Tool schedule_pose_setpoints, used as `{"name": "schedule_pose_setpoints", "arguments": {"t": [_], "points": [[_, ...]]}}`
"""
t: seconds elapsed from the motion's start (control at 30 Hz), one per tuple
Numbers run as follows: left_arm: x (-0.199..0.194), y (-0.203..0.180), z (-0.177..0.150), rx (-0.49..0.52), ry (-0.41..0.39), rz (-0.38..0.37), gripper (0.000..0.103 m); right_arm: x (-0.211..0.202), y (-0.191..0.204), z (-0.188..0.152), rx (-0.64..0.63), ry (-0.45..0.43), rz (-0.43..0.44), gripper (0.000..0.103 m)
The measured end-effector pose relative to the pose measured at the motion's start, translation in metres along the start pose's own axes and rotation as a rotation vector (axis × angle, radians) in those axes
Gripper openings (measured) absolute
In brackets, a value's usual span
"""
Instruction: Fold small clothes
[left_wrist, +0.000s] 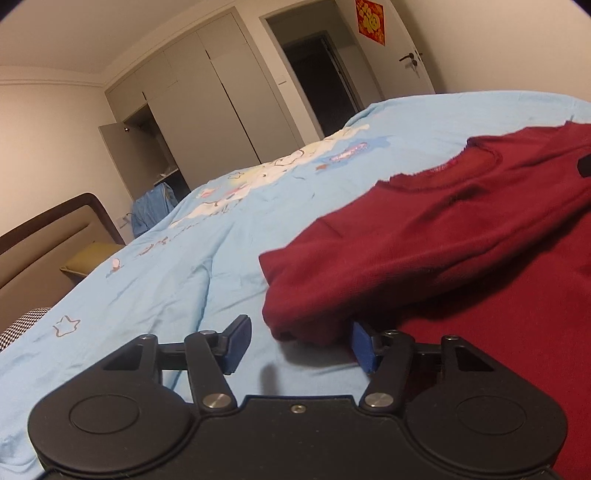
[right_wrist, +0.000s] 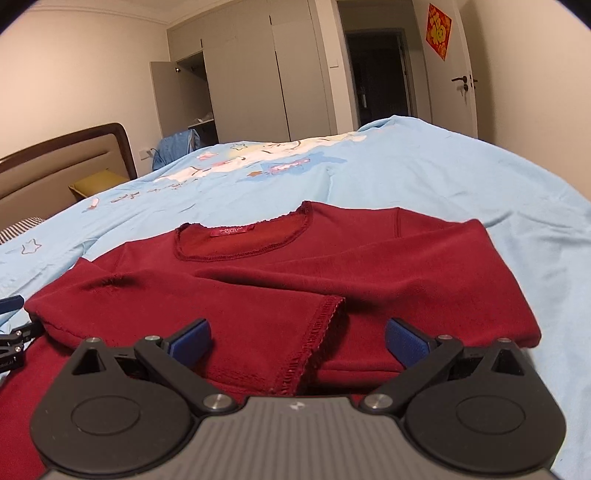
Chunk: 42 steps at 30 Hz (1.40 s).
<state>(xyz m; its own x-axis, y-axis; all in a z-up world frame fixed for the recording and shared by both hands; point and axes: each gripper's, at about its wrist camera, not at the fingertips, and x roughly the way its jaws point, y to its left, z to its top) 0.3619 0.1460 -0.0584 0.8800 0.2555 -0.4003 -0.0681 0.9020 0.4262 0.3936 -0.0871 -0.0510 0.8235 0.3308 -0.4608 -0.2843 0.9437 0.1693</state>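
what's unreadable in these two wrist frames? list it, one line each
- Hem and lower body of the red top: both views, covered by the tool housings and the bottom edge.
- Neck label text: right wrist view, too small.
- Left tool right pad: left wrist view, its tip is hidden by the folded sleeve edge, so contact is unclear.
- Open wardrobe contents: both views, far off and dim.
- Right tool: in the left wrist view only a dark sliver shows at the right edge.

Shirt on bed
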Motion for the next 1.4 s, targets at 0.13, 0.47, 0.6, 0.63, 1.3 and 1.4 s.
{"name": "schedule_pose_setpoints", "arguments": {"t": [0.13, 0.47, 0.6, 0.63, 1.3, 1.4], "points": [[0.005, 0.001, 0.001, 0.002, 0.013, 0.009, 0.065, 0.003, 0.002, -0.001, -0.011, 0.008, -0.005, 0.103], [-0.004, 0.007, 0.007, 0.008, -0.029, 0.013, 0.013, 0.003, 0.006, -0.004, -0.028, 0.004, -0.01, 0.103], [-0.009, 0.022, 0.006, -0.116, -0.009, -0.018, 0.01, 0.003, 0.006, -0.005, -0.034, 0.002, -0.01, 0.103], [-0.007, 0.025, 0.002, -0.157, 0.014, -0.024, 0.01, 0.003, 0.007, -0.005, -0.038, 0.003, -0.01, 0.103], [-0.074, 0.043, -0.028, -0.461, 0.1, -0.162, 0.084, -0.088, -0.002, -0.019, -0.109, -0.021, 0.016, 0.103], [-0.103, 0.038, -0.038, -0.506, 0.105, -0.192, 0.092, -0.121, -0.004, -0.036, -0.146, -0.025, 0.008, 0.103]]}}
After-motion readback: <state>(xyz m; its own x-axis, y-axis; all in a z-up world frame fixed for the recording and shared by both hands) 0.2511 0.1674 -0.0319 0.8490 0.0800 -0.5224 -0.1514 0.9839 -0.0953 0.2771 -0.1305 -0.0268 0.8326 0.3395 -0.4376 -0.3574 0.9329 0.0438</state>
